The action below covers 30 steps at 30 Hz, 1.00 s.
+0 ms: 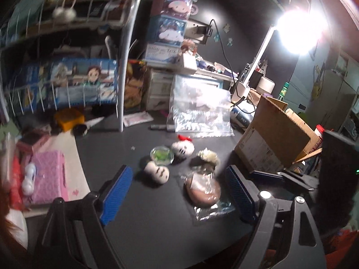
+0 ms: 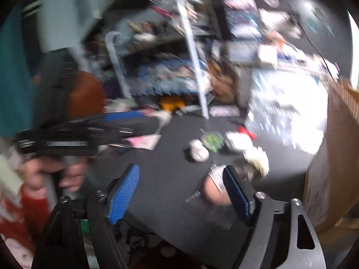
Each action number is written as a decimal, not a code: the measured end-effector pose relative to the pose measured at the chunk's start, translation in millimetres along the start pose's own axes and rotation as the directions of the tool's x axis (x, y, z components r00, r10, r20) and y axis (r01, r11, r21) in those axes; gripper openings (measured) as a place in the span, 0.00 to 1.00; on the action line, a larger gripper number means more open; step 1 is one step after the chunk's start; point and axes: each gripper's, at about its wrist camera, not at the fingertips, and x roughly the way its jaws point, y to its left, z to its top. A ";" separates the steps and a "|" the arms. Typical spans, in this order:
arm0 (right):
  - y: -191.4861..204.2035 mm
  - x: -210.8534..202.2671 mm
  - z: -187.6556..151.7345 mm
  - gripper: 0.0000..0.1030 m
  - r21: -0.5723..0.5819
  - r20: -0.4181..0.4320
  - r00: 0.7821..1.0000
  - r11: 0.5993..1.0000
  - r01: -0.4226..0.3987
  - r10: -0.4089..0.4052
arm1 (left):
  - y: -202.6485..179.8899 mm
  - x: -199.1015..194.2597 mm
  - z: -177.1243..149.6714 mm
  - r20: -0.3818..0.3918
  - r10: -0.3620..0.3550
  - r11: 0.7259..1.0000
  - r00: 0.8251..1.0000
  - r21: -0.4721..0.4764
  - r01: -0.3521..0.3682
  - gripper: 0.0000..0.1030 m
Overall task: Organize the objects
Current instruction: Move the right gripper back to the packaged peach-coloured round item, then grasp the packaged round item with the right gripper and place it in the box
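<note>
Small objects lie on the black desk (image 1: 157, 219): a white plush with a red bow (image 1: 183, 147), a white plush with black marks (image 1: 157, 172), a clear round dish with green bits (image 1: 162, 155), a cream fluffy toy (image 1: 209, 156) and a brown plush in a clear bag (image 1: 203, 190). My left gripper (image 1: 179, 192) is open and empty above the desk, the bagged plush just inside its right finger. The right wrist view is blurred. My right gripper (image 2: 181, 192) is open and empty, its right finger over the bagged plush (image 2: 214, 190). The left gripper shows there, held in a hand (image 2: 89, 132).
An open cardboard box (image 1: 276, 139) stands at the right. A clear plastic bag (image 1: 199, 109) leans behind the toys. A white wire rack (image 1: 67, 80) with boxes stands at the back left. A pink case (image 1: 49, 177) lies at the left. A bright lamp (image 1: 298, 31) glares.
</note>
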 end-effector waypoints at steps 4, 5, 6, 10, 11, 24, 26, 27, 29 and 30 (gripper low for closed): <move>-9.0 32.3 -17.2 0.82 0.081 -0.033 0.986 0.983 0.163 -0.161 | 16.0 2.9 -16.0 -0.023 -0.001 1.000 1.000 -0.020 0.001 0.81; -11.1 36.2 -18.1 0.86 0.084 -0.039 0.983 0.979 0.185 -0.182 | 19.5 4.0 -19.1 -0.029 0.001 1.000 1.000 -0.021 -0.002 0.81; -13.6 41.6 -19.8 0.87 0.085 -0.047 0.978 0.975 0.207 -0.203 | 22.6 5.1 -22.2 -0.036 0.000 1.000 0.999 -0.023 -0.001 0.81; -14.1 61.8 -24.9 0.87 0.091 -0.071 0.964 0.961 0.261 -0.255 | 35.0 9.5 -33.3 -0.059 -0.016 0.999 0.998 -0.038 0.014 0.81; -13.2 65.9 -25.5 0.87 0.085 -0.075 0.959 0.957 0.278 -0.272 | 37.5 9.7 -35.0 -0.061 -0.017 0.999 0.998 -0.041 0.014 0.81; -11.4 81.2 -25.7 0.66 0.038 -0.070 0.924 0.924 0.380 -0.377 | 56.8 12.8 -36.1 -0.066 -0.023 0.998 0.998 -0.064 0.019 0.81; -10.1 77.7 -25.9 0.60 0.033 -0.062 0.925 0.926 0.377 -0.374 | 54.4 14.5 -34.2 -0.069 -0.026 0.998 0.997 -0.058 0.022 0.81; -8.8 75.0 -25.8 0.60 0.026 -0.054 0.928 0.929 0.370 -0.368 | 51.5 15.8 -32.7 -0.072 -0.030 0.998 0.997 -0.052 0.026 0.81; -6.4 69.7 -26.3 0.59 0.023 -0.043 0.937 0.938 0.347 -0.346 | 46.9 17.3 -30.0 -0.076 -0.039 0.998 0.996 -0.042 0.036 0.81; -5.9 65.9 -26.8 0.59 0.028 -0.037 0.944 0.944 0.328 -0.327 | 42.2 17.8 -27.9 -0.079 -0.046 0.999 0.996 -0.033 0.043 0.81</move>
